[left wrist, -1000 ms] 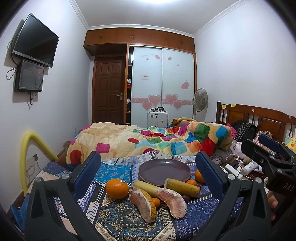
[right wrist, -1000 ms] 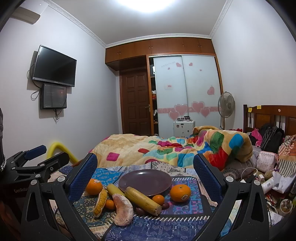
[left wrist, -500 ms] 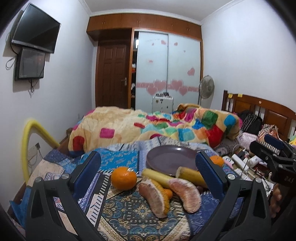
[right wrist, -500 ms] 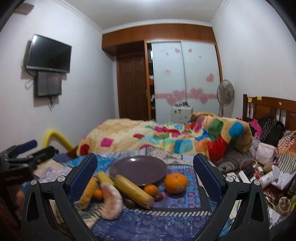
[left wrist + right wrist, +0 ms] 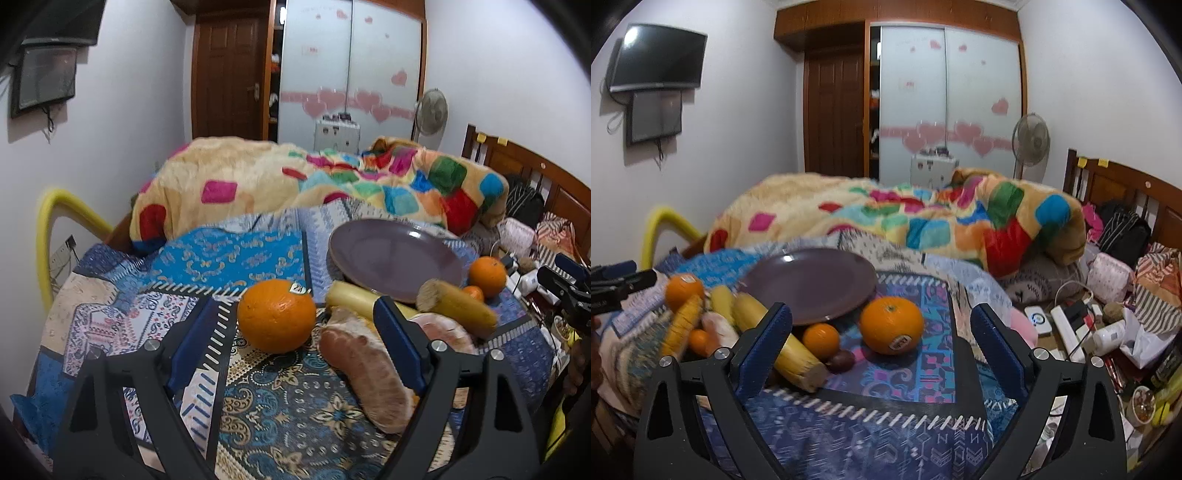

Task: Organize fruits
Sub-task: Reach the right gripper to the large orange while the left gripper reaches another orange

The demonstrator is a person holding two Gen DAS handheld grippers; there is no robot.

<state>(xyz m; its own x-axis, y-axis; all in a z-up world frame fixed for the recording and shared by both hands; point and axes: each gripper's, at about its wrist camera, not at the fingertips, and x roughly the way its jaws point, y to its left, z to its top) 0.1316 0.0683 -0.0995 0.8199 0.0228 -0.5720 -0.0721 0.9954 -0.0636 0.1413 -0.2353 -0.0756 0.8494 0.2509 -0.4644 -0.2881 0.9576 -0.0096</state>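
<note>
A purple plate [image 5: 395, 258] [image 5: 812, 282] lies empty on a patterned cloth. Fruit is piled along its near side. In the left wrist view my open left gripper [image 5: 295, 325] frames a large orange [image 5: 276, 315]; a peeled pomelo segment [image 5: 365, 369], bananas [image 5: 456, 306] and a second orange [image 5: 487, 277] lie to the right. In the right wrist view my open right gripper [image 5: 881, 332] frames that second orange [image 5: 891, 325], with a small tangerine [image 5: 820, 340], a dark round fruit [image 5: 840, 361] and a banana [image 5: 779, 339] to its left. Neither gripper touches any fruit.
A colourful quilt [image 5: 923, 218] is heaped behind the plate. Cluttered cables, bottles and bags [image 5: 1089, 325] lie at the right by a wooden headboard [image 5: 1126, 195]. A yellow tube [image 5: 48, 236] curves up at the left edge.
Both grippers have moved forward and tilted down towards the fruit. The left now frames the left orange, the right frames the right orange. Jaws remain open.
</note>
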